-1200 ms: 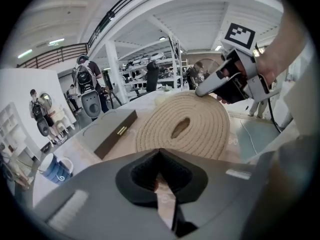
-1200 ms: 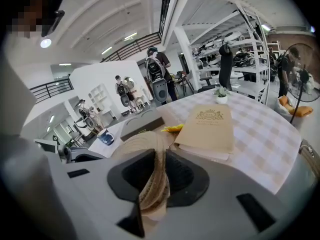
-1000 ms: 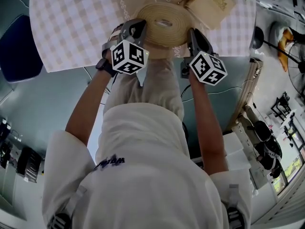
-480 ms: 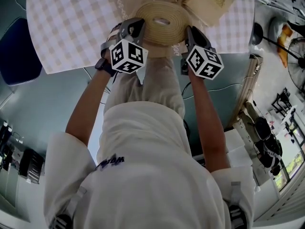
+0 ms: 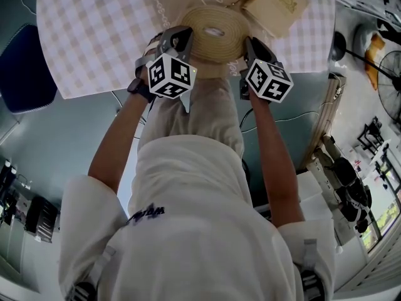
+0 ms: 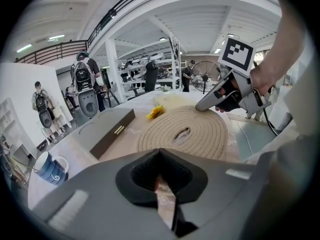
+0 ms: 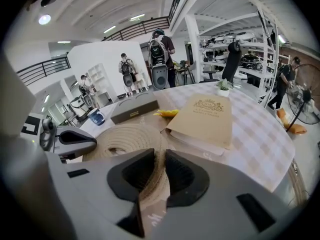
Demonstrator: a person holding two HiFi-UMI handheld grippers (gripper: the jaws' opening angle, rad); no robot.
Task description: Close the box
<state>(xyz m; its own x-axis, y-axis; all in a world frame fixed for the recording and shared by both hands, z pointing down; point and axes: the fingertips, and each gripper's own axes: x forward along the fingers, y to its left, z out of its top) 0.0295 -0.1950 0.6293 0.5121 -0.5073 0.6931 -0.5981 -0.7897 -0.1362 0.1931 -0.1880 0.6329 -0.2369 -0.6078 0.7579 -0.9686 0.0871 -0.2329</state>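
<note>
Your right gripper (image 5: 250, 42) grips the near rim of the coiled-rope lid (image 5: 207, 17) at the table's (image 5: 94, 42) front edge, your left gripper (image 5: 178, 39) pinches a thin beige edge (image 6: 162, 204) beside it; judged light and floppy, so hold opposite rims.

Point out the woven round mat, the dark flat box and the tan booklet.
woven round mat (image 6: 212, 134), left gripper view, coils right of its hole
dark flat box (image 6: 111, 132), left gripper view, top face
tan booklet (image 7: 206, 118), right gripper view, middle of cover
</note>
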